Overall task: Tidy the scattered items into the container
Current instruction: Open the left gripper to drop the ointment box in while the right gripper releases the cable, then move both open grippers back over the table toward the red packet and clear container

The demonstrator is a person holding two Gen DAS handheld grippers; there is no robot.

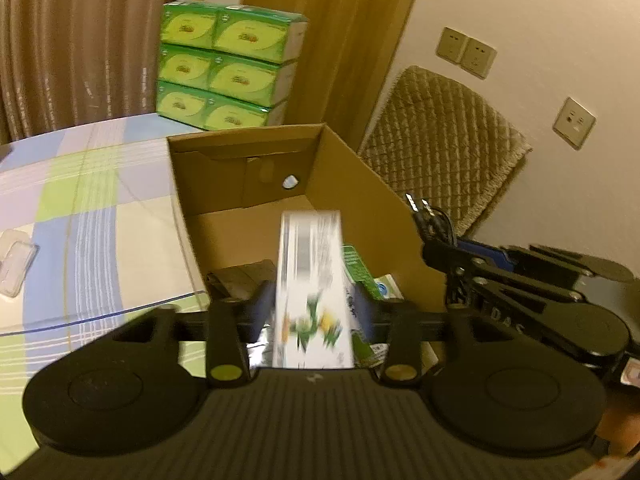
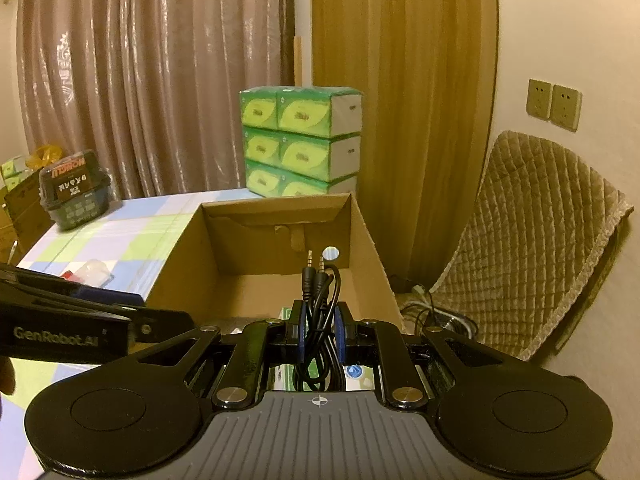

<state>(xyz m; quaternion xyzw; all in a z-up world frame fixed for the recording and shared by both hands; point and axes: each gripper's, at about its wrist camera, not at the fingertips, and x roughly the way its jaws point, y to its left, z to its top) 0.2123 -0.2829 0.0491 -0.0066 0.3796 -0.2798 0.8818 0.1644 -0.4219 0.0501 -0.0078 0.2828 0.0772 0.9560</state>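
Two grippers are held over the open cardboard box (image 2: 280, 240), near its front edge. L gripper (image 1: 314, 308) is clamped on a white carton (image 1: 312, 280), blurred, pointed into the box above its floor; a dark item (image 1: 240, 276) and green-white packets (image 1: 360, 268) lie beneath. R gripper (image 2: 320, 332) is closed on a coiled black audio cable (image 2: 320, 300), plugs pointing up, approx. centred between the side walls. Free floor is seen toward the box's far wall. Box sits on the checked tablecloth (image 1: 80, 200); a clear plastic case (image 1: 14, 266) lies well apart, left. Tissue packs (image 2: 300, 140) are stacked behind the box.
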